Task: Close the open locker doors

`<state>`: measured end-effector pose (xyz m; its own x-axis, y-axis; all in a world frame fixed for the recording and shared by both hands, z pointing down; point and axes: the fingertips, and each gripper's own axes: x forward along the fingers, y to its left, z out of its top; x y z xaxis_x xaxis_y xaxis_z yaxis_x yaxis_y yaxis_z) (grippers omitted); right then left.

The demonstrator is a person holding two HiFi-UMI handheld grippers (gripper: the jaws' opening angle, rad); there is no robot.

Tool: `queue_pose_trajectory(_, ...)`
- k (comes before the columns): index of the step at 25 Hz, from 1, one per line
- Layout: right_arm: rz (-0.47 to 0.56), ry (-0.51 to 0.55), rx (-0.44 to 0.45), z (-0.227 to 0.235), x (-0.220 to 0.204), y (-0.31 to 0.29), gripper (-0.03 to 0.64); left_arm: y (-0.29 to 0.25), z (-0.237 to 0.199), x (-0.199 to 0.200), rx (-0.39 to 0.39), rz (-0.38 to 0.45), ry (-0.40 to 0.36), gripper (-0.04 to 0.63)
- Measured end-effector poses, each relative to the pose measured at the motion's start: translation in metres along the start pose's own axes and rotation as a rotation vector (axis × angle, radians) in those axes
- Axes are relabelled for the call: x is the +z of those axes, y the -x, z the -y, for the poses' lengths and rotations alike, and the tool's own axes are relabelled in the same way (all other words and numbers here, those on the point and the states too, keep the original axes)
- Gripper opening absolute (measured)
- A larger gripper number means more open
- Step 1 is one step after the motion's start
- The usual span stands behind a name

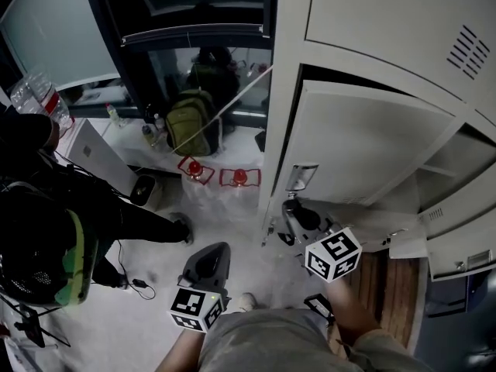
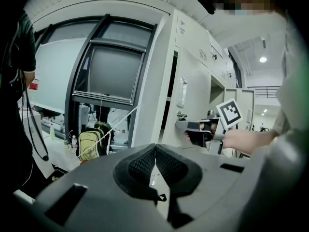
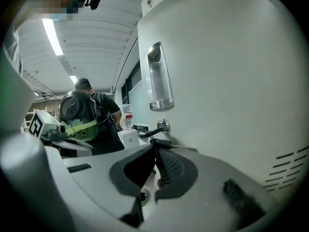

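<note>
A pale grey locker door (image 1: 364,146) stands swung out from the bank of lockers (image 1: 387,22). It carries a chrome handle (image 1: 301,177) (image 3: 159,79) and, below that, a lock with a dark key (image 3: 153,129). My right gripper (image 1: 289,206) (image 3: 155,146) is shut, its tips against the door face just under the key. In the left gripper view it (image 2: 182,125) touches the same door (image 2: 188,91). My left gripper (image 1: 216,249) (image 2: 154,147) is shut on nothing and hangs low over the floor, left of the door.
A person in black with a green vest (image 1: 54,239) stands at the left. An olive backpack (image 1: 190,122), bottles (image 1: 39,95), a white box (image 1: 97,157) and two red items (image 1: 217,175) lie by the window. More locker doors (image 1: 457,231) hang open at the right.
</note>
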<state>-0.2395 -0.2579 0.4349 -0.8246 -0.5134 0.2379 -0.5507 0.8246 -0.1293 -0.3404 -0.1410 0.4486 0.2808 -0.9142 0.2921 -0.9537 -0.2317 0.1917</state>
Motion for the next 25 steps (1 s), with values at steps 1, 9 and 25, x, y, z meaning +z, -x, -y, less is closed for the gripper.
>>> queue_pose_trajectory(1, 0.001, 0.000, 0.000, 0.001, 0.001, -0.002, 0.028, 0.001, -0.001, 0.000, 0.003, 0.000, 0.001, 0.015)
queue_pose_trajectory(9, 0.000, 0.001, -0.008, 0.013, 0.005, -0.018, 0.028, 0.005, -0.010, -0.002, 0.023, -0.005, 0.007, 0.015)
queue_pose_trajectory(25, -0.007, 0.005, -0.019, 0.028, 0.008, -0.035, 0.028, 0.004, -0.017, -0.003, 0.022, -0.024, -0.001, 0.015)
